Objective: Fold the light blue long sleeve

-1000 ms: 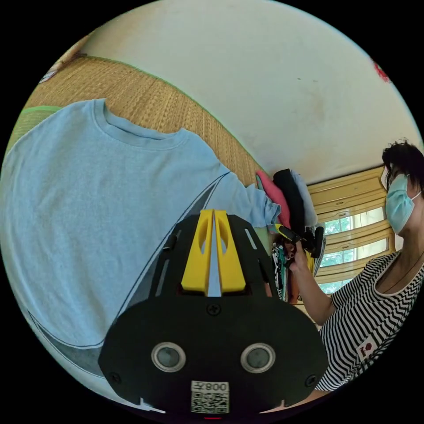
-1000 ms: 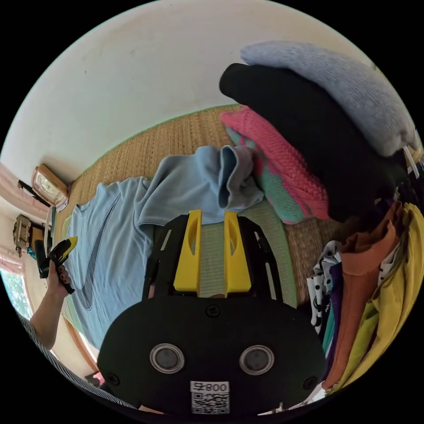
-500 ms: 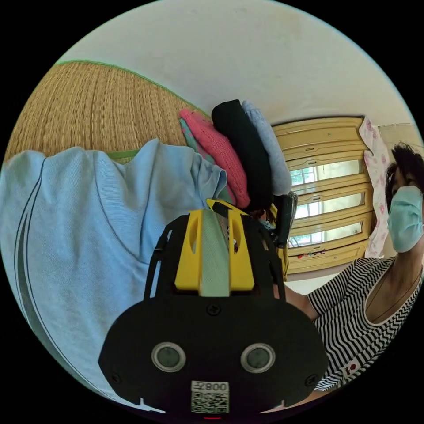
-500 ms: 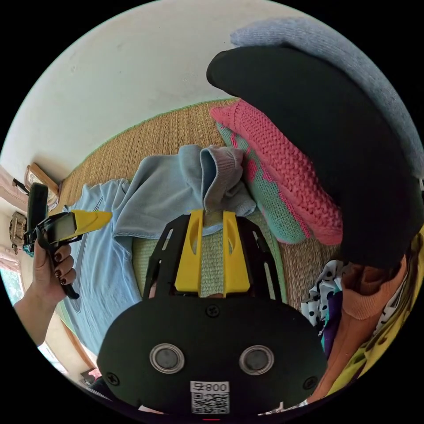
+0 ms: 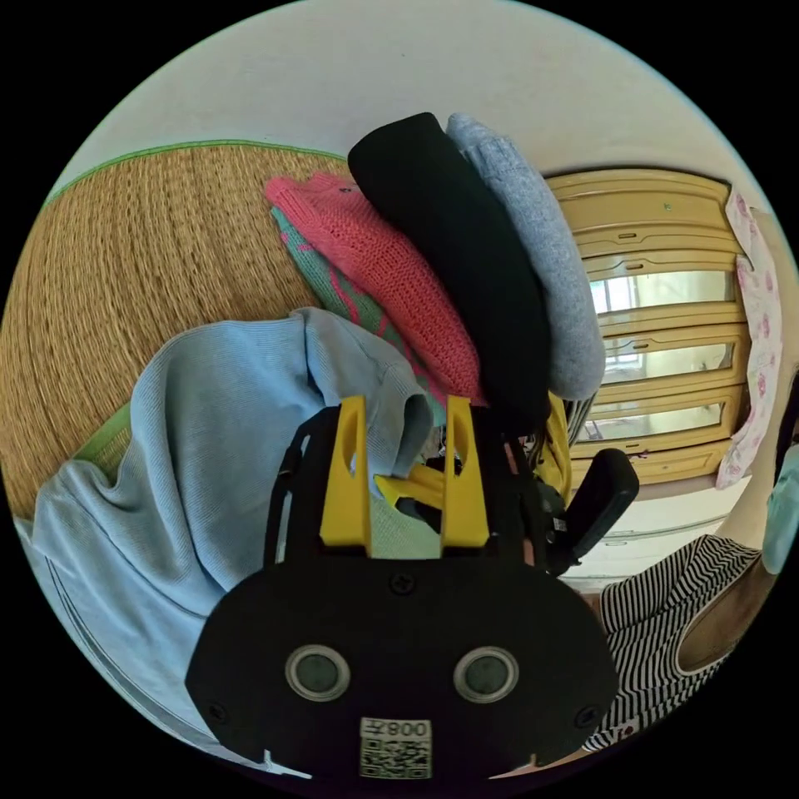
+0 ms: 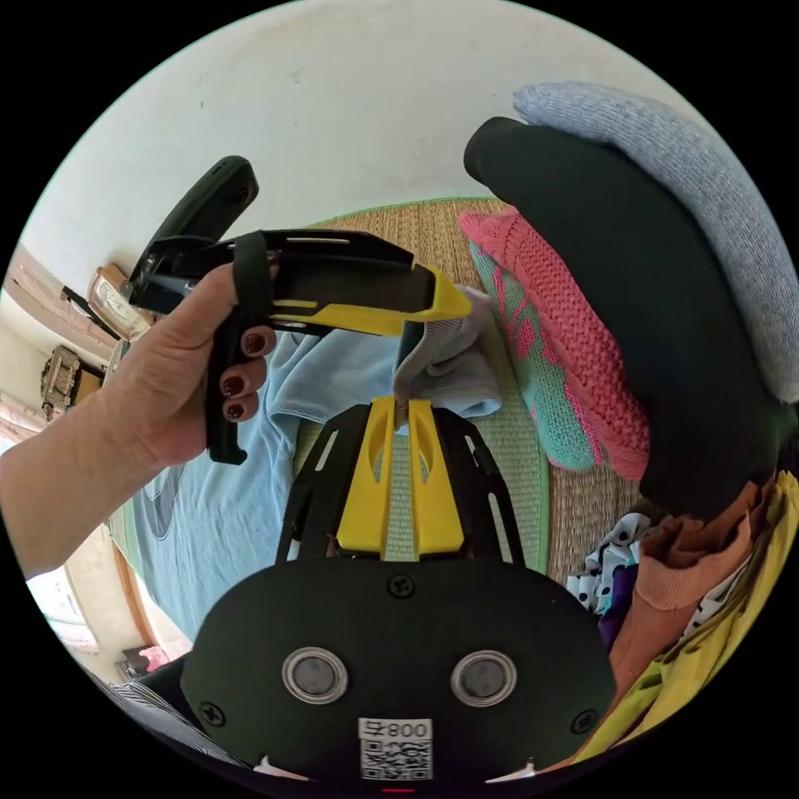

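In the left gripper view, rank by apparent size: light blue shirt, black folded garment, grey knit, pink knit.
1. light blue shirt, though nearness inflates it
2. black folded garment
3 and 4. grey knit and pink knit look alike, so I won't rank them.

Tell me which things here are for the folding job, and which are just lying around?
For the job:
- light blue long sleeve shirt
- its cuff
- left gripper, open
- right gripper, pinching the cuff

Just lying about:
- pink knitted sweater
- black garment
- grey knit
- orange top
- woven mat
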Tool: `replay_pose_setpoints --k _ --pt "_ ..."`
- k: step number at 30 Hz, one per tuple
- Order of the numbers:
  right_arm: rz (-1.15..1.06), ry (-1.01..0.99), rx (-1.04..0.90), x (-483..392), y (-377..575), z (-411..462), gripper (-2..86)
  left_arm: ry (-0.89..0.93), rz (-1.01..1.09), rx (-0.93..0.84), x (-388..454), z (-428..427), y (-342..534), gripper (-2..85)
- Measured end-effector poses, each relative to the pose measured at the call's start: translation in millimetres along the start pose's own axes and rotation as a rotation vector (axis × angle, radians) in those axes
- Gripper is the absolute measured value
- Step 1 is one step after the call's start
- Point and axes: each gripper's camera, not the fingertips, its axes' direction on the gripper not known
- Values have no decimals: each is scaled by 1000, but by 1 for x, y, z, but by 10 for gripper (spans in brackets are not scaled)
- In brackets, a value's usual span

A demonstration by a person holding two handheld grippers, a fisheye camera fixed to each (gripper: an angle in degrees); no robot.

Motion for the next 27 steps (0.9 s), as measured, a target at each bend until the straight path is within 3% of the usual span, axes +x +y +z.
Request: replay_pose_setpoints --k 4,13,27 --pt "-14 -36 10 -8 12 -8 20 -11 -10 54 15 -19 20 32" --pt "-46 -252 71 -34 37 -49 22 94 -40 227 43 -96 97 21" --pt "-286 -435 34 -184 52 -98 23 140 -94 386 59 -241 257 19"
